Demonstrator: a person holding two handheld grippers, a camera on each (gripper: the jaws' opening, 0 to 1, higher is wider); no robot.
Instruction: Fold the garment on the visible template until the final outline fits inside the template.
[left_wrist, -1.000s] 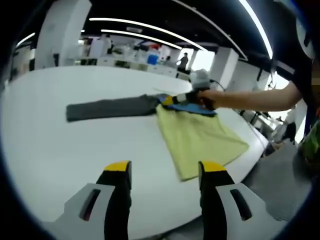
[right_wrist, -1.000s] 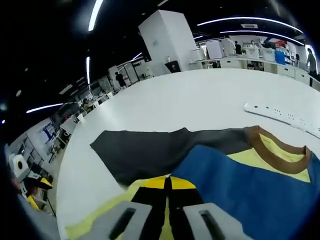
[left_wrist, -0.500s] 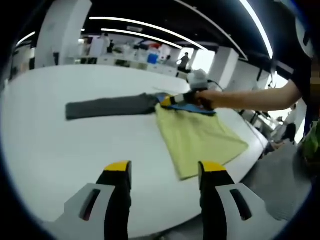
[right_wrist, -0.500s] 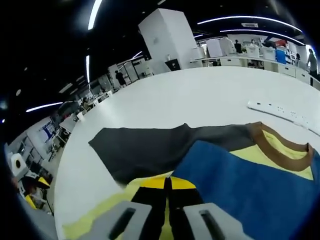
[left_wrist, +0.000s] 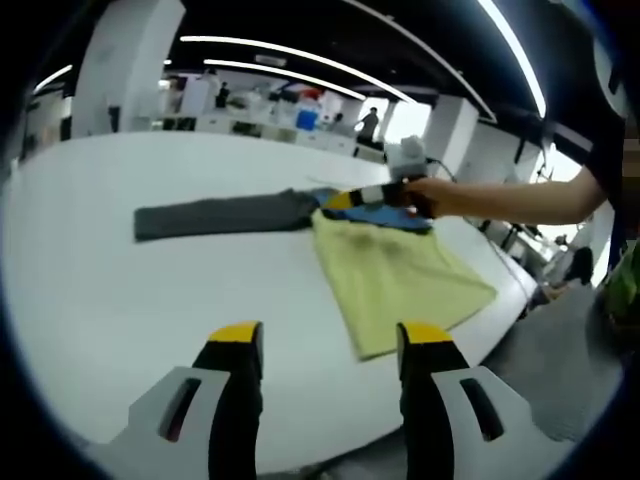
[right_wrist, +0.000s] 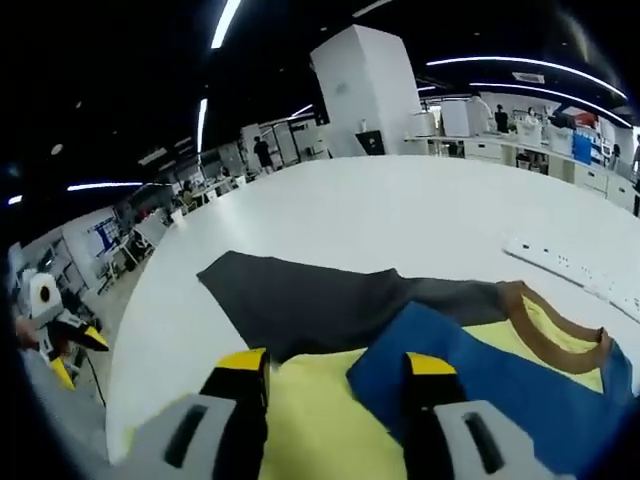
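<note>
garment (right_wrist: 420, 400) lies flat on the white table (right_wrist: 400, 210), grey sleeve outstretched; right gripper (right_wrist: 335, 375) hovers over it, jaws apart, left gripper (left_wrist: 325, 345) likewise spread.

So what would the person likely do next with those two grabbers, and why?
Probably bring the right gripper down to pinch the grey sleeve and fold it over the yellow body. The jaws stand open just above the shirt, and that sleeve lies stretched out flat on the white table, far past the body's outline. The left gripper hangs open, well short of the garment.
</note>
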